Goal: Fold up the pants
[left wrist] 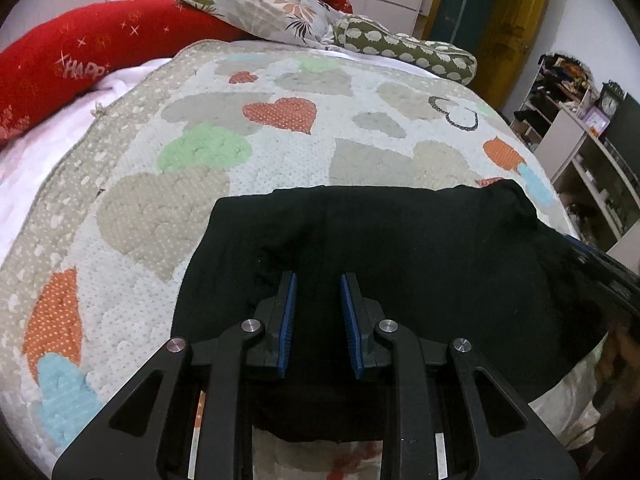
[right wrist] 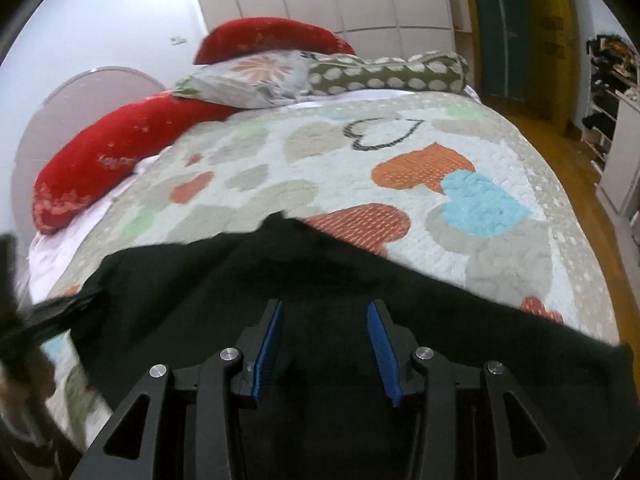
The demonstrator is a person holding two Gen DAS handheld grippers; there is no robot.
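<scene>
Across the lower frame, black pants (left wrist: 400, 248) lie on the heart-patterned quilt (left wrist: 248, 80) — left gripper (left wrist: 318, 280) closed, nothing visibly pinched; right gripper (right wrist: 326, 308) parted over cloth, gripping nothing.

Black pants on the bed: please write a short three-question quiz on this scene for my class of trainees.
1. True or false: the black pants lie on a heart-patterned quilt.
2. What colour is the long pillow at the far end of the bed? A red, B blue, C yellow.
3. Fill in: the right gripper has ___ pads on its fingers.
Key: 1 true; 2 A; 3 blue.
</scene>
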